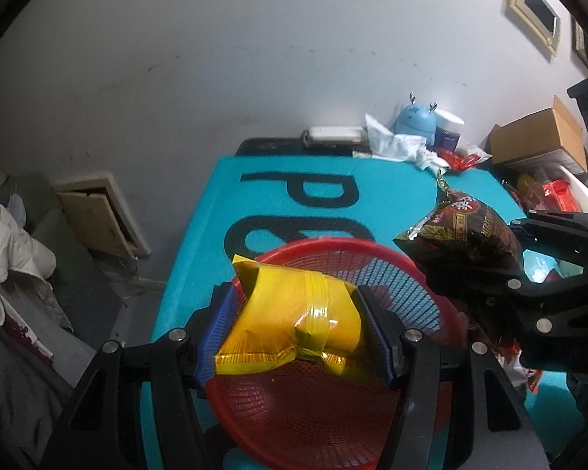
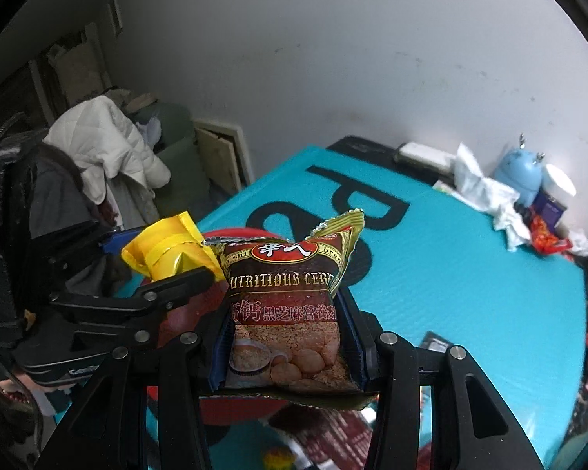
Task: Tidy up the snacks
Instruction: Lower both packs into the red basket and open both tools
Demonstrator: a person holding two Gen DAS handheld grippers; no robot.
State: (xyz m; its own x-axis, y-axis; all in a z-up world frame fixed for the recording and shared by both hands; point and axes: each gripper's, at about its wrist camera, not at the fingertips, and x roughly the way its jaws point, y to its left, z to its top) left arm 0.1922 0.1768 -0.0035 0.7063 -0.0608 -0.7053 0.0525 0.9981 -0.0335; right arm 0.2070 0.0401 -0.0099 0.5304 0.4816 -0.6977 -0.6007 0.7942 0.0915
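My left gripper (image 1: 294, 333) is shut on a yellow snack packet (image 1: 294, 325) and holds it above a red mesh basket (image 1: 317, 423) on the teal mat. My right gripper (image 2: 290, 337) is shut on a brown cereal packet (image 2: 290, 305) and holds it in the air beside the basket's right rim. The cereal packet also shows in the left wrist view (image 1: 462, 235), and the yellow packet in the right wrist view (image 2: 168, 250). The basket (image 2: 231, 235) lies partly hidden behind both packets.
A teal mat (image 1: 278, 203) covers the table. At its far edge lie a white box (image 1: 333, 135), crumpled tissue (image 1: 400, 145), a blue toy (image 1: 415, 119) and red wrappers (image 1: 458, 160). Cardboard boxes (image 1: 541, 137) stand at the right. Clothes (image 2: 106, 145) lie at the left.
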